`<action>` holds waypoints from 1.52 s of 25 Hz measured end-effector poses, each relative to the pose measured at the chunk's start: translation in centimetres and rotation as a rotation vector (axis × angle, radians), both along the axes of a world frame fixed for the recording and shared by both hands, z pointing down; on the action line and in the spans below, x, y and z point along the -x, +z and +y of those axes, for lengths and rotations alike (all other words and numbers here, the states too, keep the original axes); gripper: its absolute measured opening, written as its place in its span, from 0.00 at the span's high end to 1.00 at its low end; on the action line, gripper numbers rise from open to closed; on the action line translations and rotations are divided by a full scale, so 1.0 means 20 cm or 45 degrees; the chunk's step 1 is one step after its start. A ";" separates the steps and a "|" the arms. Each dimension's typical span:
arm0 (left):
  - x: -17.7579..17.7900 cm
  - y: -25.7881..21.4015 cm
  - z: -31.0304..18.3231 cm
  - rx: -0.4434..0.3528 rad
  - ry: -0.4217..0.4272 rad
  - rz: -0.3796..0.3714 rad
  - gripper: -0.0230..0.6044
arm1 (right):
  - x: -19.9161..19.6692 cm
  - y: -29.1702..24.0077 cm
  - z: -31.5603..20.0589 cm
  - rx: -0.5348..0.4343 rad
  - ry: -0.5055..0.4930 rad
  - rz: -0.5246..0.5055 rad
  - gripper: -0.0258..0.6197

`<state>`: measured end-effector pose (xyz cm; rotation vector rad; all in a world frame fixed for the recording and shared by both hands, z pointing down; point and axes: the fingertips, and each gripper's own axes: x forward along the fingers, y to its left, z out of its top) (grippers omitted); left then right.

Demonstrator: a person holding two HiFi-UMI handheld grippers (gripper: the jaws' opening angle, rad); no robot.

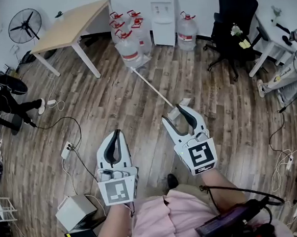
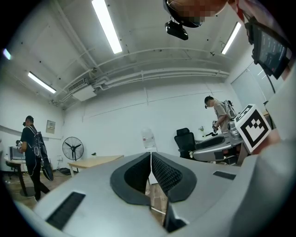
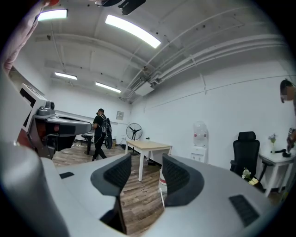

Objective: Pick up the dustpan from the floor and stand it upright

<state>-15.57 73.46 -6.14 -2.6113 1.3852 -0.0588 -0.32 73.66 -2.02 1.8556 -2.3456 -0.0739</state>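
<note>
The dustpan (image 1: 180, 108) lies on the wooden floor, and its long white handle (image 1: 151, 87) runs up-left toward the water bottles. In the head view my right gripper (image 1: 173, 114) hovers over the pan end and hides part of it. Its jaws stand apart with nothing between them. In the right gripper view, a thin white stretch of the handle (image 3: 162, 196) shows on the floor through that gripper's (image 3: 142, 178) gap. My left gripper (image 1: 117, 137) hangs to the left of the dustpan, apart from it. Seen in the left gripper view (image 2: 151, 170), its pads meet with nothing held.
Several water bottles (image 1: 128, 43) and a white dispenser (image 1: 163, 17) stand at the far end of the handle. A wooden table (image 1: 72, 27) is at the back left and a black office chair (image 1: 233, 24) at the back right. Cables (image 1: 69, 147) and a white box (image 1: 75, 211) lie at the left.
</note>
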 end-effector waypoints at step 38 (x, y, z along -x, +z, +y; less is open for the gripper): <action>0.08 0.13 -2.24 0.085 0.093 0.089 0.94 | -0.04 -0.01 -2.15 0.020 0.145 0.105 0.68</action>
